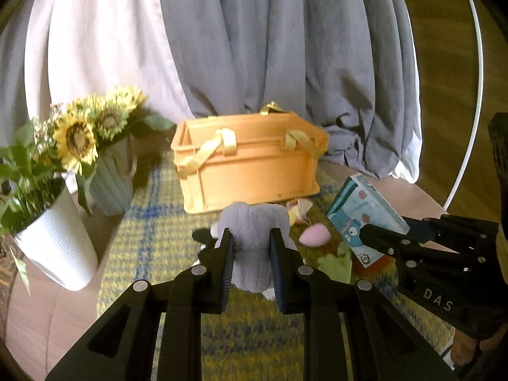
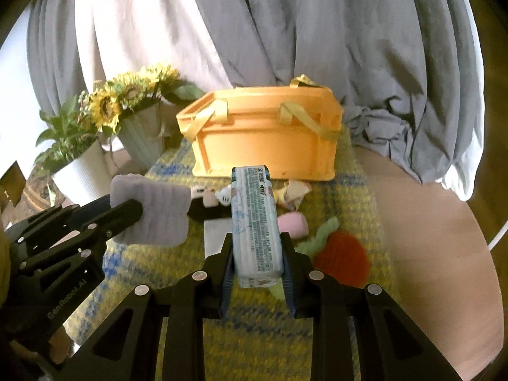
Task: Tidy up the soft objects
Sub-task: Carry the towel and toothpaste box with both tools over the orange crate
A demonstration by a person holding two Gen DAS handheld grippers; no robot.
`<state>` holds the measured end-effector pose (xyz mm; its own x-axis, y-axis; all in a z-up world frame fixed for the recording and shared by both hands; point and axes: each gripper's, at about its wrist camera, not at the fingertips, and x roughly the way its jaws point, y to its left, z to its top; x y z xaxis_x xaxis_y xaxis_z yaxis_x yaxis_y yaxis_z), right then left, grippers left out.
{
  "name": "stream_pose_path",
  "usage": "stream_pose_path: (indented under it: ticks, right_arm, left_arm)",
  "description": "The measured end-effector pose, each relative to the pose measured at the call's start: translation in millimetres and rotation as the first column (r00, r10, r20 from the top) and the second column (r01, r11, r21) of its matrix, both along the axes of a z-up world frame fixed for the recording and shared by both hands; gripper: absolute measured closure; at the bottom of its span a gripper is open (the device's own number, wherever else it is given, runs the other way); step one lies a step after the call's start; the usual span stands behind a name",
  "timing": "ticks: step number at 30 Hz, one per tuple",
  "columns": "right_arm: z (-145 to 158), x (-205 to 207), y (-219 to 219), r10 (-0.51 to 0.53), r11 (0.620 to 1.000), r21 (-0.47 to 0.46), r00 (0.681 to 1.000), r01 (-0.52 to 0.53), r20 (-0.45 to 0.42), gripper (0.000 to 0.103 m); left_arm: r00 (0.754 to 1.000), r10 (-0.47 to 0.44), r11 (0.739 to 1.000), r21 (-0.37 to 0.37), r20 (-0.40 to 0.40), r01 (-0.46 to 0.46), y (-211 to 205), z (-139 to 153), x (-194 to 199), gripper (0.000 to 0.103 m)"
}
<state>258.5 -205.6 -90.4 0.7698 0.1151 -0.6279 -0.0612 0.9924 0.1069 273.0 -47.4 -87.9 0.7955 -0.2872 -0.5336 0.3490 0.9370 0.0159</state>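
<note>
My left gripper (image 1: 252, 238) is shut on a folded lilac fleece cloth (image 1: 255, 241), held above the mat; the cloth also shows in the right wrist view (image 2: 152, 212). My right gripper (image 2: 255, 241) is shut on a pale blue tissue pack (image 2: 255, 222), also seen in the left wrist view (image 1: 362, 219). An orange basket (image 1: 250, 165) with yellow ribbon handles stands just beyond both, also in the right wrist view (image 2: 266, 136). On the yellow-blue woven mat (image 2: 349, 190) lie a pink soft piece (image 2: 293, 223), a green cloth (image 2: 317, 238), a red knitted piece (image 2: 344, 257) and a small crumpled cream item (image 2: 293, 192).
A white pot with a green plant (image 1: 54, 238) and a ribbed grey-green vase of sunflowers (image 1: 111, 184) stand left of the basket. Grey and white bedding (image 1: 254, 47) hangs behind. A white card (image 2: 217, 235) lies on the mat. Bare tan surface (image 2: 428, 238) is at the right.
</note>
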Motion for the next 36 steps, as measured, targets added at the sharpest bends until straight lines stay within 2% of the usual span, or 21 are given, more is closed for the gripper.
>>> stream_pose_path:
  ticks: [20,36]
  right_arm:
    - [52,28,-23,0.014,1.0,0.009,0.98,-0.016,0.201,0.076]
    - [75,79,-28,0.016,0.999,0.043,0.967,-0.028,0.256,0.076]
  left_arm:
    - [0.982,0.058,0.998,-0.042,0.182,-0.052,-17,52,22,0.081]
    - [0.97,0.063,0.996,-0.071,0.235,-0.047,-19,77,69,0.081]
